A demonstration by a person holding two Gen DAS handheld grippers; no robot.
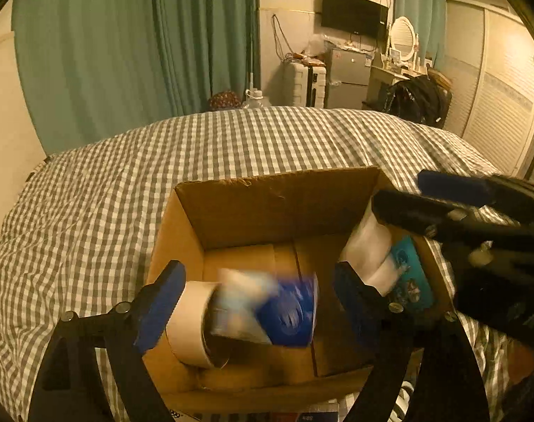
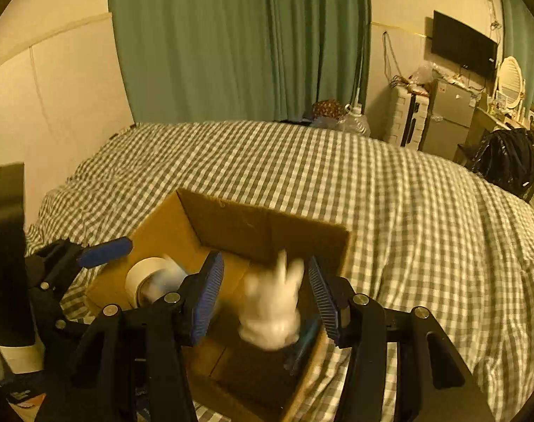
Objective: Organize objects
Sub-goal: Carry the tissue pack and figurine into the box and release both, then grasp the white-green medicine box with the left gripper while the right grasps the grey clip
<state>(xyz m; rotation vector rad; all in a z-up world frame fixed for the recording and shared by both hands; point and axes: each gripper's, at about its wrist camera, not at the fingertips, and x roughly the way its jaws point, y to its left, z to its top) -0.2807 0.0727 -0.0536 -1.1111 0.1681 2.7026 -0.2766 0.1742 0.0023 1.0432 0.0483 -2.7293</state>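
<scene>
Left tongs (image 1: 256,302): jaws spread wide over the open cardboard box (image 1: 277,207), gripping nothing; a blurred blue-and-white packet (image 1: 284,311) sits in the gap between the blue pads, touching neither as far as can be seen

Just beside the left pad, inside the box: roll of pale tape (image 1: 193,320), lying on its side against the near-left wall

Right tongs (image 2: 267,299): jaws likewise wide apart over the same box, closed on nothing; a blurred white bundle (image 2: 272,311) lies between the pads, apart from both

Beside the right pad, against the box's right wall: a teal packet (image 2: 307,341), partly hidden under the white bundle; its print cannot be read

From the left-hand camera the right tongs (image 1: 400,207) reach in over the box's right rim, above the white bundle (image 1: 368,246) and teal packet (image 1: 411,277)

Under the box: bed with a grey-and-white checked cover (image 2: 390,211)

Beyond the bed: green curtains (image 2: 231,35), wall television (image 2: 463,49), small grey fridge (image 2: 446,119), white suitcase (image 2: 404,119)
</scene>
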